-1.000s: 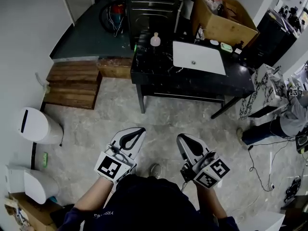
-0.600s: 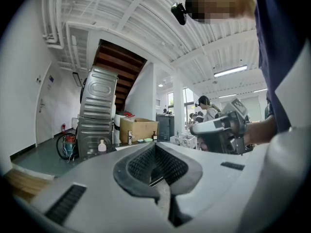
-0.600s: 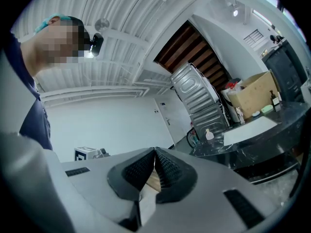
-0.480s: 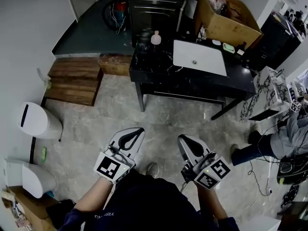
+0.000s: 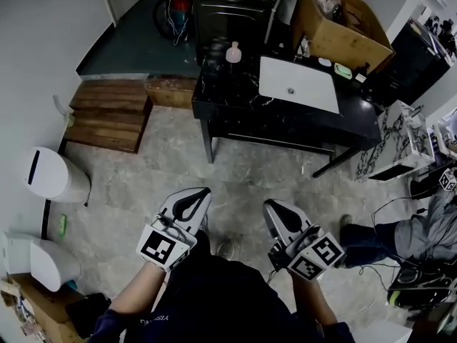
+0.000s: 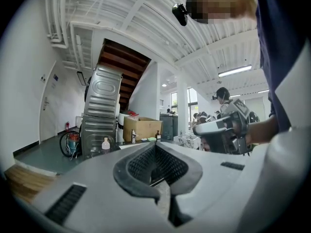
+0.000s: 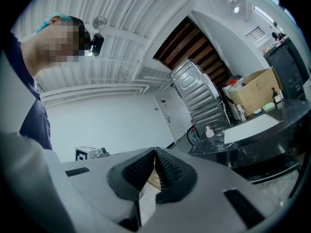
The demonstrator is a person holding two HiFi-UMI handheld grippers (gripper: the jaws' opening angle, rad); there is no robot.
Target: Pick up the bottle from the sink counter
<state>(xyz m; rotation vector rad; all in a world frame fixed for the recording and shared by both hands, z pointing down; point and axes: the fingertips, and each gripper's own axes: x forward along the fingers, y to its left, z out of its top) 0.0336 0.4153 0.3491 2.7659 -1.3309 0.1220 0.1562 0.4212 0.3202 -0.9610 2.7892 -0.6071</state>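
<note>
A small pale pink bottle (image 5: 233, 53) with a round cap stands upright at the back left corner of the black marble sink counter (image 5: 235, 102), left of the white basin (image 5: 298, 84). It shows small and far off in the left gripper view as the bottle (image 6: 105, 144), and in the right gripper view as the bottle (image 7: 209, 131). My left gripper (image 5: 194, 199) and right gripper (image 5: 277, 209) hang side by side close to my body, well short of the counter, pointing toward it. On both, the pads meet with nothing held.
A cardboard box (image 5: 343, 23) stands behind the basin, and a ribbed metal cabinet (image 5: 232, 6) rises behind the bottle. Wooden steps (image 5: 111, 116) lie left of the counter, with white bins (image 5: 53, 177) at the far left. A person (image 5: 421, 234) sits among cables at the right.
Both grippers keep about the same place and stay shut. The person at the right edge has shifted lower in the head view.
</note>
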